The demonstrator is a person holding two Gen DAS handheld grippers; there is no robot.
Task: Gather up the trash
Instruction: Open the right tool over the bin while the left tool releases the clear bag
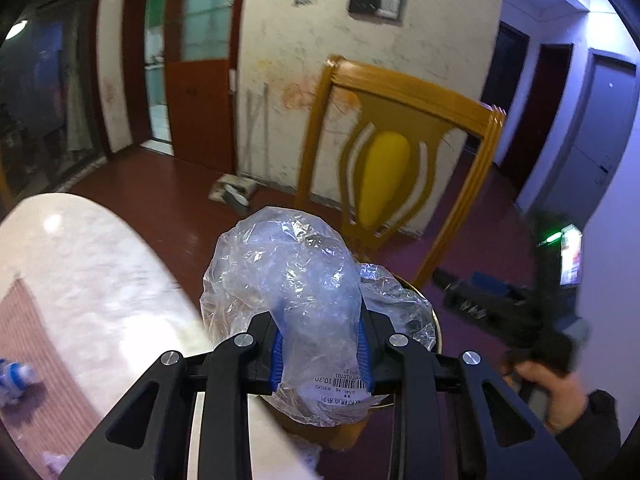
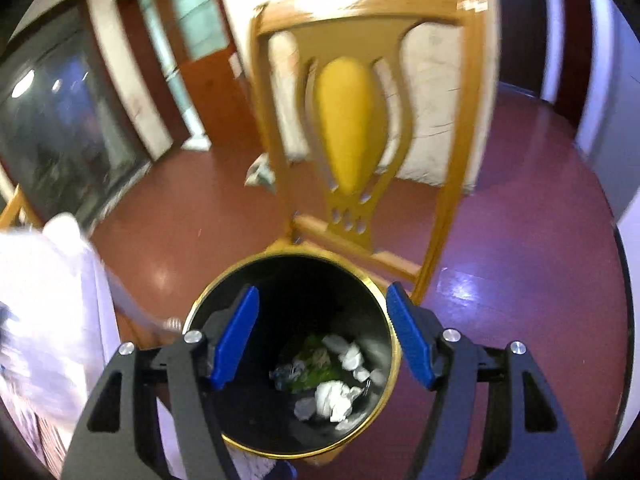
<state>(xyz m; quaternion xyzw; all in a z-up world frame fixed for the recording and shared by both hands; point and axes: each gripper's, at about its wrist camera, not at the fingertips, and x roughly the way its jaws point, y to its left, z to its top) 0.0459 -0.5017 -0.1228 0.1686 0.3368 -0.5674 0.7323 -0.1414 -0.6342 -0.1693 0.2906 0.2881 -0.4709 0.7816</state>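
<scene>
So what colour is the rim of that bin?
Gold, around a black inside; the bin rim shows best in the right wrist view.

My blue pads (image 1: 362, 350) pinch a clear crinkled bag (image 1: 288, 280) with a white printed label, and my other black gripper (image 2: 322, 336) hangs above a black, gold-rimmed bin (image 2: 394, 344) of white wads.

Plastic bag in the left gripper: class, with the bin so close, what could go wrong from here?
1. The clear plastic bag billows wide beyond the left gripper; released off-centre, it might drape over the bin rim instead of dropping in.
2. The right gripper, open and empty over the bin's mouth, may block the drop.
3. The wooden chair stands close behind, so an overshoot could hit it.
</scene>
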